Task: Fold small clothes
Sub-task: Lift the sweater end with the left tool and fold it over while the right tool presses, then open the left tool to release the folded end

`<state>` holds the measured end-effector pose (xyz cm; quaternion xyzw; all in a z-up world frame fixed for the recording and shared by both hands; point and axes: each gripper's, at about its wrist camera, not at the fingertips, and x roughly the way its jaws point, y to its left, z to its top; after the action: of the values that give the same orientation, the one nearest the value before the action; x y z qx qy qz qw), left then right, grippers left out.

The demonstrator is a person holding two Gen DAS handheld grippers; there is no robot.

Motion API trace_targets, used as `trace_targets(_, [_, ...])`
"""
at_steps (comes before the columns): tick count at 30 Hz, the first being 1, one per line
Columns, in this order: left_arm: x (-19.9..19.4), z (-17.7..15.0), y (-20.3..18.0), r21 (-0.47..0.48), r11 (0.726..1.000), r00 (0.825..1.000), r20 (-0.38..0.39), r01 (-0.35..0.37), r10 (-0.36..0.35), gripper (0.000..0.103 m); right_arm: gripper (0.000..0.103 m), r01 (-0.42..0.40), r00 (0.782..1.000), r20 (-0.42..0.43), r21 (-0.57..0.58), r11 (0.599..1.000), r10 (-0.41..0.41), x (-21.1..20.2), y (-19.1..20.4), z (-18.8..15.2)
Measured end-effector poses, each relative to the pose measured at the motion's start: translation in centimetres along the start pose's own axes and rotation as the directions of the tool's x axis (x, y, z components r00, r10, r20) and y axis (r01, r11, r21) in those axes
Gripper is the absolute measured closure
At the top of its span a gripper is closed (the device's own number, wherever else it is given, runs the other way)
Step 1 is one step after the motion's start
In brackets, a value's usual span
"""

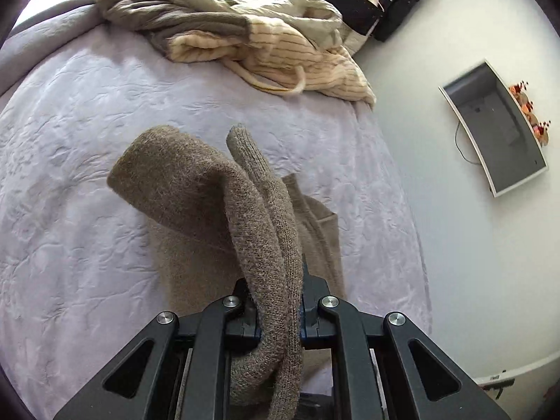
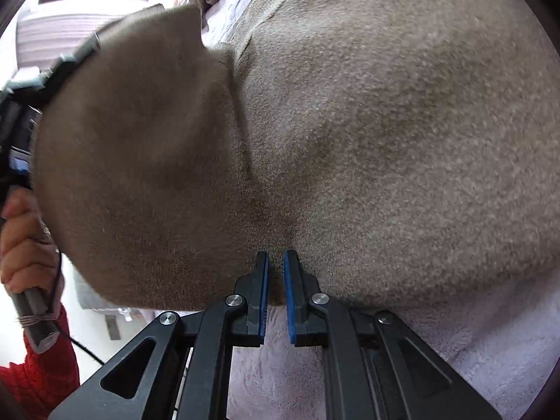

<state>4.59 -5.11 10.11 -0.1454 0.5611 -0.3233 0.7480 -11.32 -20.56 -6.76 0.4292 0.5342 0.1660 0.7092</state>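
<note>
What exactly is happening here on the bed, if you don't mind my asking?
A person is folding a taupe knit sweater on a lavender bedspread. The left gripper is shut on a sleeve and holds it lifted above the rest of the garment. The right gripper sits at the sweater's near edge, its jaws slightly apart and not clamped on fabric. A pile of other clothes lies at the far end of the bed.

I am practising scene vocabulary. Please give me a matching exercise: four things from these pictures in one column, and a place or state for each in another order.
1. brown knit sweater
2. pile of clothes
3. left gripper
4. right gripper

a. far end of the bed
b. shut on a lifted sleeve
c. spread flat on the lilac bedspread
d. fingers slightly apart at the sweater's edge

Pairs: 1-c, 2-a, 3-b, 4-d
</note>
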Motion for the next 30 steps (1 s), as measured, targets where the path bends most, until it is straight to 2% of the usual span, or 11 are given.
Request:
trace_targets(7, [10.8,-0.6,-6.6,0.137,0.987,0.985,-0.137,-0.084,0.103,0.088,0.094,-0.158,0.987,0.046,0.117,0.981,0.153,-1.5,-4.6,-0.8])
trace_targets(11, [15.5,-2.2,-7.6,0.185,0.964,0.956,-0.19,-0.19,0.225,0.088,0.096,-0.208,0.978,0.063,0.149,0.967,0.201,-2.2,-6.6,-1.1])
trace_targets(14, [15.5,-2.4,-8.8,0.23,0.947,0.951,-0.16,-0.226,0.266,0.088,0.096,-0.235,0.972,0.068,0.18,0.955,0.226,-3.3,-7.9,-1.5])
trace_targets(17, [14.4,-2.6,-10.6,0.312,0.918,0.948,-0.126,-0.243,0.294,0.088,0.095,-0.182,0.982,0.073,0.141,0.973,0.174,-5.4,-8.1,-1.5])
trace_targets(20, [12.7,-2.1,-11.1,0.304,0.931,0.963,-0.115,-0.2,0.244,0.088,0.093,-0.12,0.986,0.13,0.104,0.987,0.106,-8.9,-8.6,-1.1])
trace_targets(22, [11.3,-1.6,-10.5,0.281,0.946,0.975,-0.101,-0.163,0.198,0.088,0.085,-0.08,0.979,0.194,0.106,0.991,0.058,-11.9,-9.8,-0.4])
trace_targets(25, [9.0,-1.4,-9.7,0.257,0.952,0.981,-0.063,-0.164,0.186,0.087,0.052,-0.093,0.961,0.271,0.134,0.987,0.054,-15.3,-12.2,0.9])
trace_targets(26, [8.3,-1.3,-9.3,0.253,0.951,0.98,-0.051,-0.176,0.195,0.08,0.048,-0.12,0.955,0.287,0.149,0.981,0.073,-16.0,-13.1,1.4])
trace_targets(28, [7.0,-1.4,-8.4,0.244,0.942,0.971,-0.005,-0.232,0.24,0.012,0.047,-0.203,0.941,0.308,0.186,0.961,0.139,-16.8,-14.9,2.3])
trace_targets(29, [6.1,-1.6,-7.8,0.239,0.932,0.962,0.047,-0.272,0.269,0.007,0.046,-0.258,0.928,0.326,0.208,0.943,0.182,-17.1,-15.8,2.5])
trace_targets(30, [5.4,-1.7,-7.4,0.243,0.924,0.955,0.08,-0.295,0.285,0.007,0.045,-0.308,0.912,0.347,0.226,0.924,0.219,-17.3,-16.4,2.7])
